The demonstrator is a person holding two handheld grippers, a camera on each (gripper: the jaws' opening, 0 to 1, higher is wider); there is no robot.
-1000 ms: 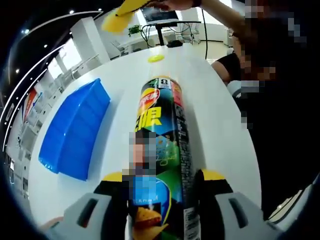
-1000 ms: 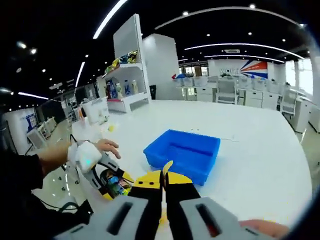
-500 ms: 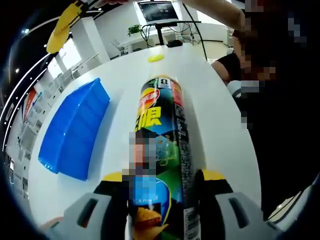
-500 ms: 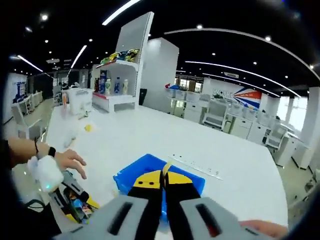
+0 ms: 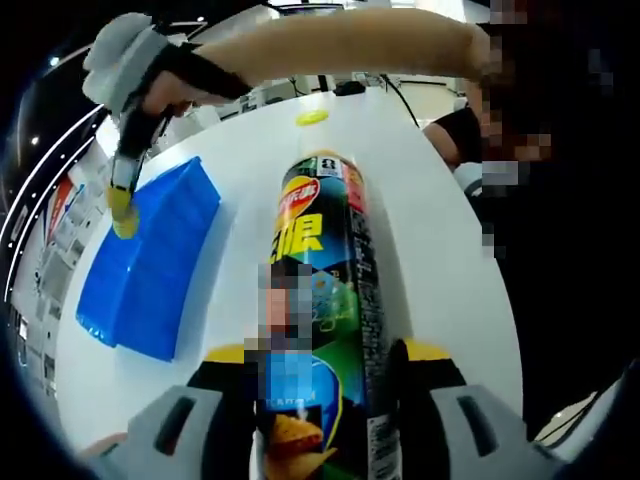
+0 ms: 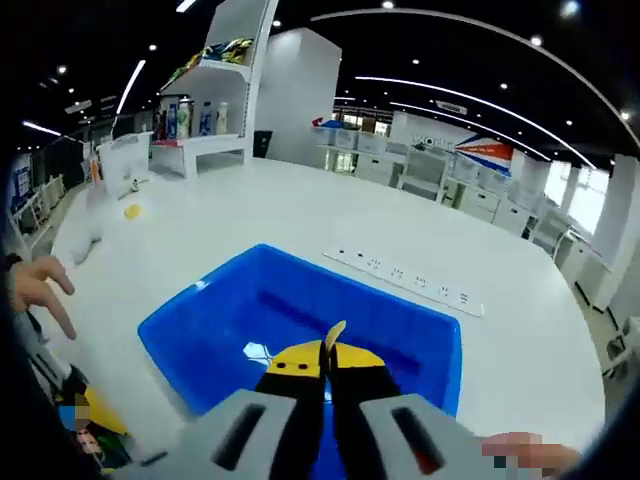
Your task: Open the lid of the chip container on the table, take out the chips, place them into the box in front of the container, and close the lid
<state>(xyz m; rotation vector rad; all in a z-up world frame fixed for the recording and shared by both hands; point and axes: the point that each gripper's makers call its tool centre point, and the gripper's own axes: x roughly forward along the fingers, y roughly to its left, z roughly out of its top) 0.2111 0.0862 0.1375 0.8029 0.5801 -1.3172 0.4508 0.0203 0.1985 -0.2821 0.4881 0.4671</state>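
Note:
The tall chip can [image 5: 318, 250] has its open top pointing away from me, and my left gripper [image 5: 315, 358] is shut on its lower part. Its yellow lid [image 5: 312, 117] lies on the white table beyond. The blue box [image 5: 150, 260] sits to the can's left. My right gripper [image 5: 123, 215] reaches down over that box. In the right gripper view, my right gripper [image 6: 325, 362] is shut on a thin tan chip [image 6: 335, 333], just above the inside of the blue box [image 6: 230, 320].
A person's bare arm [image 5: 340, 45] crosses the top of the left gripper view, and dark clothing [image 5: 560, 220] fills the right. A white power strip [image 6: 410, 283] lies behind the box. A hand [image 6: 40, 285] shows at the left. Shelves [image 6: 200, 110] stand far back.
My right gripper has swung down from high above the table to just over the blue box, still holding the chip. The left gripper and the can have stayed put.

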